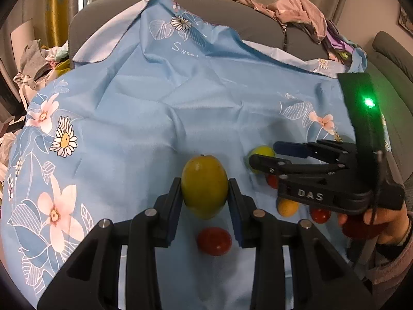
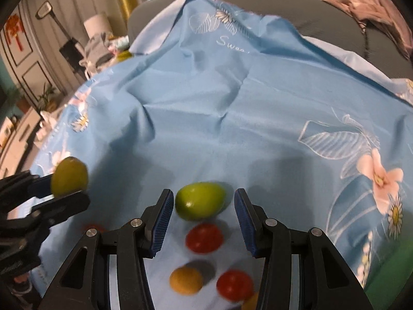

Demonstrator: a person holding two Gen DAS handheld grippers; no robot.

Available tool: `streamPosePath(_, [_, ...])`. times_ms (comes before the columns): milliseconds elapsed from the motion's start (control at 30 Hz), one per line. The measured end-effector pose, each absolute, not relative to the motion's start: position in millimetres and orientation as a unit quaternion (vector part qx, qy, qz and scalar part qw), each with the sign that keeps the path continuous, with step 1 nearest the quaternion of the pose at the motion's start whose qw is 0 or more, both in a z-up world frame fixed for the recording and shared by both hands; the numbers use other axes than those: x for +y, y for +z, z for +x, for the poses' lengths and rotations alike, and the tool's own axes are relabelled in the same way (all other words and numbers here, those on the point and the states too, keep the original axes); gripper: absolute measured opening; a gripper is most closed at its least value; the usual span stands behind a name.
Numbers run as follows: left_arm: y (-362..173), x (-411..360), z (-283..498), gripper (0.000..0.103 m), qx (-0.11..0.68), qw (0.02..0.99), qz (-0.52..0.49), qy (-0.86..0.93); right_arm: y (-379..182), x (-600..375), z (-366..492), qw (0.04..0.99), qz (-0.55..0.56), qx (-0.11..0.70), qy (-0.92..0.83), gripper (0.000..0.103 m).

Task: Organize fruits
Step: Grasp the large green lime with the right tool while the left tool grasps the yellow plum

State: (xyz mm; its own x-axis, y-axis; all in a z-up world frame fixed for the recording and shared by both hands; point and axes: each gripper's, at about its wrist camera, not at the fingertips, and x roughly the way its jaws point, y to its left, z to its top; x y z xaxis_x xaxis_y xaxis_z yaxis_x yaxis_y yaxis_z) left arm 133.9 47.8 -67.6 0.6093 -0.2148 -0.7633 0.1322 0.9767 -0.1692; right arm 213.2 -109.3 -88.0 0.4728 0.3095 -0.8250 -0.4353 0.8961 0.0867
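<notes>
A yellow-green fruit (image 1: 204,186) is clenched by the left gripper (image 1: 204,193) for sorting; the right gripper (image 2: 204,215) is spread beside the green fruit (image 2: 200,204).

Cloth lettering: on the blue flowered cloth (image 1: 160,98) we read white script "Swee", cut off by a fold, at about 12 o'clock in the left wrist view, just below a printed daisy.
Same lettering, right wrist view: we read "Swee" again on the cloth (image 2: 258,108), at about 12 o'clock, below the leaf and daisy print.
Gripper marking: on the black body of the right gripper (image 1: 260,155) we read raised letters "DAS", at about 4 o'clock in the left wrist view.
Other text: we can read none.
</notes>
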Motion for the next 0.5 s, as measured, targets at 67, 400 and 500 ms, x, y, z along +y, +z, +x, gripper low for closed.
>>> streamPosePath(67, [-69,48,135,0.034,0.433,0.895,-0.049,-0.098,-93,-107,217,0.851,-0.073,0.471,0.219,0.05])
streamPosePath(400, [-64,45,131,0.034,0.431,0.896,-0.044,-0.1,-89,-106,214,0.851,-0.062,0.468,0.229,0.046])
streamPosePath(500, [-59,40,125,0.034,0.428,0.897,-0.036,-0.103,-75,-113,202,0.859,-0.047,0.453,0.234,0.046])
